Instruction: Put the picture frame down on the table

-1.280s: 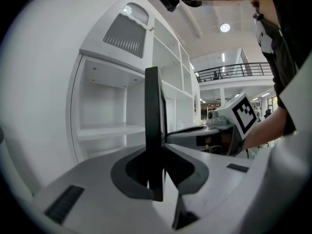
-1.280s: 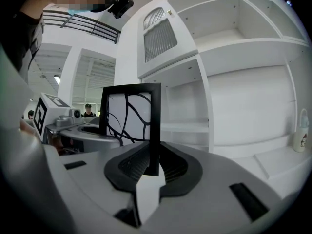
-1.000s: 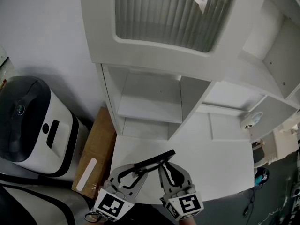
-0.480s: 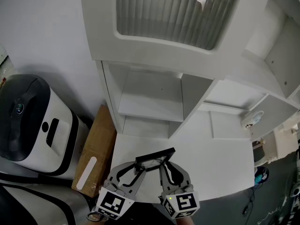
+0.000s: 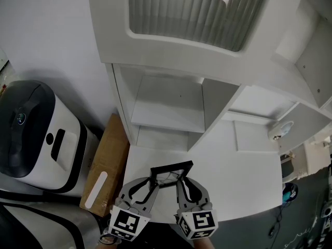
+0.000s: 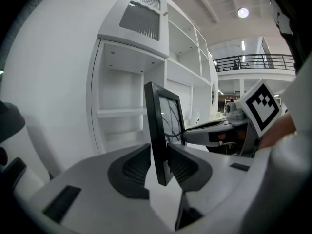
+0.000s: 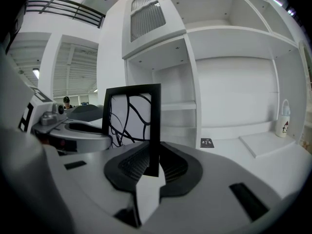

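Your left tongs (image 6: 158, 156) have just been opening. They are now spread, with the left-hand edge of the black rectangular picture frame (image 5: 171, 166) standing between the pads. There's a clear gap on one side and the other pad is close to it, so no grip.

Your right tongs (image 7: 154, 161) are pinching the frame's right-hand edge, pads pressed on both faces. They alone carry it.

The frame stands upright, glass with a black line drawing facing you, over the white worktop (image 5: 236, 183) at 6 o'clock in the head view. Left tongs sit at its 7 o'clock, right tongs at its 5 o'clock. Its bottom edge is hidden behind the jaws, so I can't tell whether it touches the worktop.

Surroundings:
- A white open shelf unit (image 5: 166, 105) at the frame's 12 o'clock.
- A small white bottle (image 7: 282, 119) at 2 o'clock on the worktop, well apart.
- A brown cardboard box (image 5: 106, 165) at 9 o'clock, off the worktop.
- A white appliance with a dark lid (image 5: 31, 134) beyond the box.
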